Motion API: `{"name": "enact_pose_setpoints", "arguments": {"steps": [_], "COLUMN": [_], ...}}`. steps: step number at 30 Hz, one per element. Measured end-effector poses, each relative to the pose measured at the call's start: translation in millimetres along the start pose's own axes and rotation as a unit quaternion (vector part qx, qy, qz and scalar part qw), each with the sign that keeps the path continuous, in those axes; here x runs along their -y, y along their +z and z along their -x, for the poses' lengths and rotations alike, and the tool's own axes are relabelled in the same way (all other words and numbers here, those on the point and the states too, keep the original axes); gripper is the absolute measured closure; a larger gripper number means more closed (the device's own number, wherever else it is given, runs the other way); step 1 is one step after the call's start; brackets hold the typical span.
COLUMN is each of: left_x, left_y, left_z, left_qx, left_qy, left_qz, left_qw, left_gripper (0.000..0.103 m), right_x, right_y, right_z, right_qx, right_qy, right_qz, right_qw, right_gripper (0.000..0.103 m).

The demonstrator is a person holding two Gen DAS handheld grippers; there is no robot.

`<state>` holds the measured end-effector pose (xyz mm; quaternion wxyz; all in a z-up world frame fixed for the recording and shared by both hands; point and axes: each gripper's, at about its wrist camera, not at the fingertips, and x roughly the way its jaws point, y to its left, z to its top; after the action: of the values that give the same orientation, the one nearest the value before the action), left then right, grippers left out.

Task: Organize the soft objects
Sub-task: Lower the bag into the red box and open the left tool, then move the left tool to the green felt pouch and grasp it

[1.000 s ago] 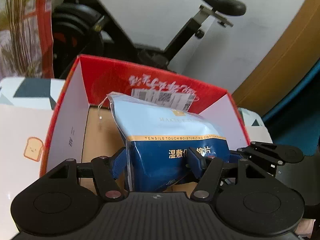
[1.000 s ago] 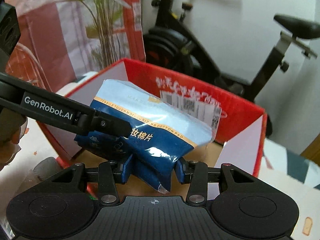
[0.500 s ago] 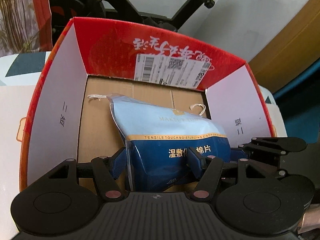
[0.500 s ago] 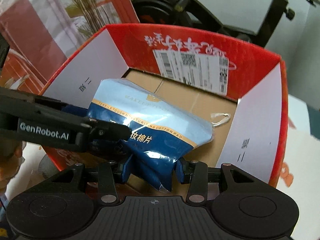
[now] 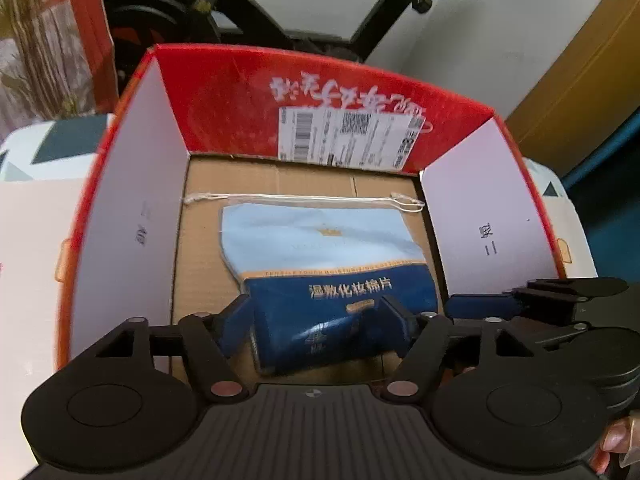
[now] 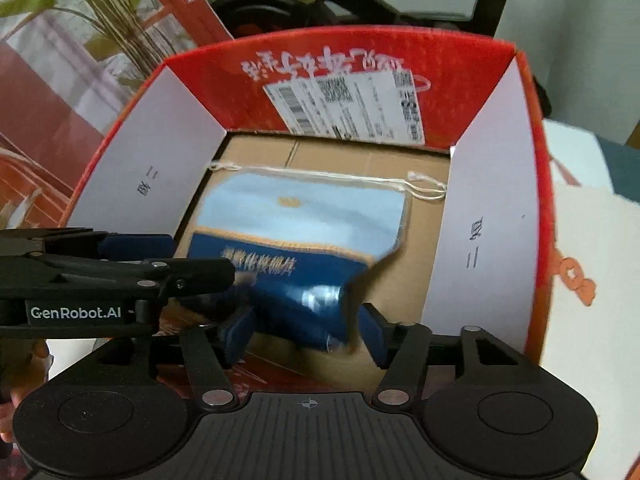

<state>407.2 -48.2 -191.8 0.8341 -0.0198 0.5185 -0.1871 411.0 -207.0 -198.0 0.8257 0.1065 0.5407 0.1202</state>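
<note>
**Cotton-pad pack in red box, both grippers letting go**

Cotton-pad pack [image 5: 332,264], a soft blue & pale-blue pouch w/ a white drawstring [image 5: 304,199] along its far edge, lay inside the red cardboard box [image 5: 224,92], on the brown cardboard floor, roughly centred betw. the two white side flaps. Pale end pointed toward the far red wall, which bore a white shipping label [image 5: 348,140]; dark end was nearest the cameras. In the right wrist view the pack [image 6: 300,216] appeared motion-blurred.

Left gripper [image 5: 316,320]: jaws were opening, spread either side of the pack's dark lower end; a gap showed at the left pad, contact at the right pad could not be told. Right gripper [image 6: 304,332]: jaws were opening, the pack's near corner betw. them but pads no longer squeezing it. The left gripper entered the right wrist view from the left, at [image 6: 188,264], level w/ the pack's dark end.

Box stood on a white table [image 5: 32,240]. Behind it: black exercise bike [image 5: 168,12], plant [image 6: 100,12].
</note>
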Motion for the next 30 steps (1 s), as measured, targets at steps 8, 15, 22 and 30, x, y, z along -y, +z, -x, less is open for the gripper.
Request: {"name": "enact_pose_setpoints", "arguments": {"steps": [8,15,22,30], "left_x": [6.9,10.0,8.5,14.6], "left_y": [-23.7,-70.6,-99.1,-116.7], "left_z": [65.4,99.9,107.9,99.0], "left_qx": [0.111,0.164,0.184,0.184], "left_qy": [0.017,0.032,0.025,0.012], "left_qz": [-0.027,-0.055,-0.031,-0.003], "left_qw": [0.9933,0.9844,0.9821,0.9829], "left_gripper": [0.021,0.021,0.021,0.021], "right_x": [-26.0,-25.6,-21.5,-16.6], "right_y": [-23.3,-64.6,-108.0,-146.9], "right_z": [56.2,98.6,119.2,110.9], "right_qx": [0.125,0.227,0.288,0.286], "right_qy": [-0.030,-0.021,-0.029,-0.044], "right_qz": [0.067,0.071,0.063,0.067], "right_qw": [0.989,0.971,0.955,0.955], "right_gripper": [0.033,0.033,0.033,0.033]}}
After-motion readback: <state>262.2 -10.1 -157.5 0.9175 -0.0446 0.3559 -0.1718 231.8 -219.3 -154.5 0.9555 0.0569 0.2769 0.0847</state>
